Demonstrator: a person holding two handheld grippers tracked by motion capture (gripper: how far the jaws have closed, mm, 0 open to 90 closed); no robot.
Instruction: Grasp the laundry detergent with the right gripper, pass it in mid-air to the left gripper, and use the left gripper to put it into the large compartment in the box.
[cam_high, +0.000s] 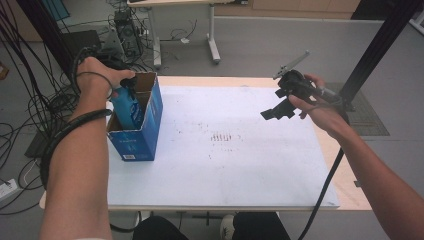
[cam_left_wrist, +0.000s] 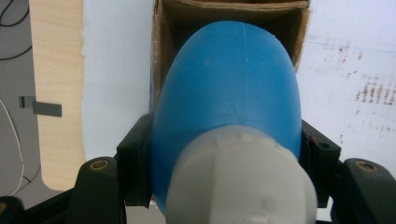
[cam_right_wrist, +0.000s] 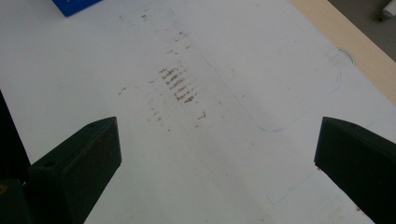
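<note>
A blue bottle (cam_high: 128, 108) with a white cap (cam_left_wrist: 240, 179) stands partly down inside an open blue cardboard box (cam_high: 142, 132) at the table's left. My left gripper (cam_high: 125, 85) is shut on the bottle near its cap, the black jaws pressing both sides, and the bottle's body (cam_left_wrist: 229, 88) points into the box's brown interior (cam_left_wrist: 233, 18). My right gripper (cam_high: 280, 107) hovers above the right part of the table with its jaws wide apart and nothing between them (cam_right_wrist: 215, 154).
A white sheet (cam_high: 225, 150) with rust-coloured smudges (cam_right_wrist: 180, 84) covers most of the wooden table (cam_high: 350, 185). A black upright frame post (cam_high: 380, 45) stands at the far right. Cables and equipment (cam_high: 120, 35) lie on the floor beyond the table's left.
</note>
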